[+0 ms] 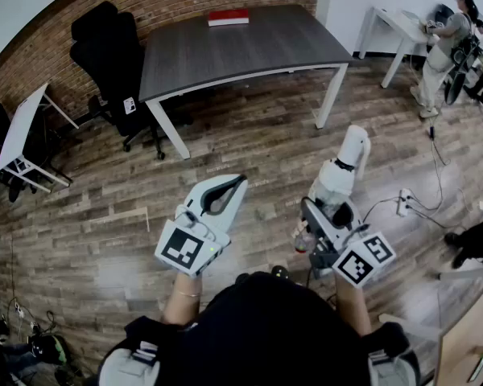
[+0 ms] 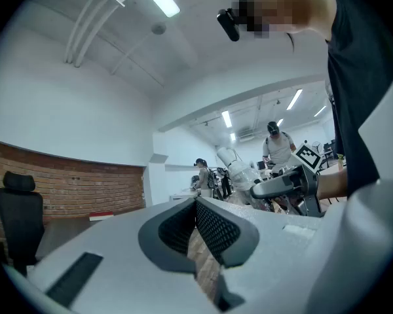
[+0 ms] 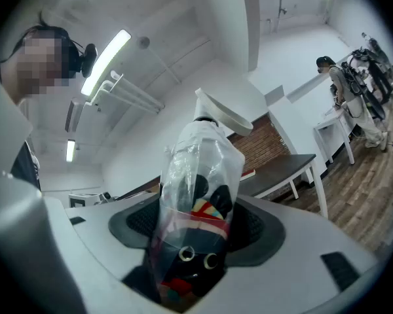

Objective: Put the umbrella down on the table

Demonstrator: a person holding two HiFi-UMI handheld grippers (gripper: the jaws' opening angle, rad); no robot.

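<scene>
Right gripper (image 1: 322,215) clamps a plastic-wrapped umbrella (image 1: 344,167) above the floor (image 1: 249,143). Its long axis runs forward along the jaws, with the white end pointing toward the table (image 1: 249,55), well apart. Left gripper (image 1: 229,190) has jaw tips together and holds nothing.

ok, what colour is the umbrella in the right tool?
Umbrella: black with multicoloured stripes, in clear plastic; best in the right gripper view.
</scene>
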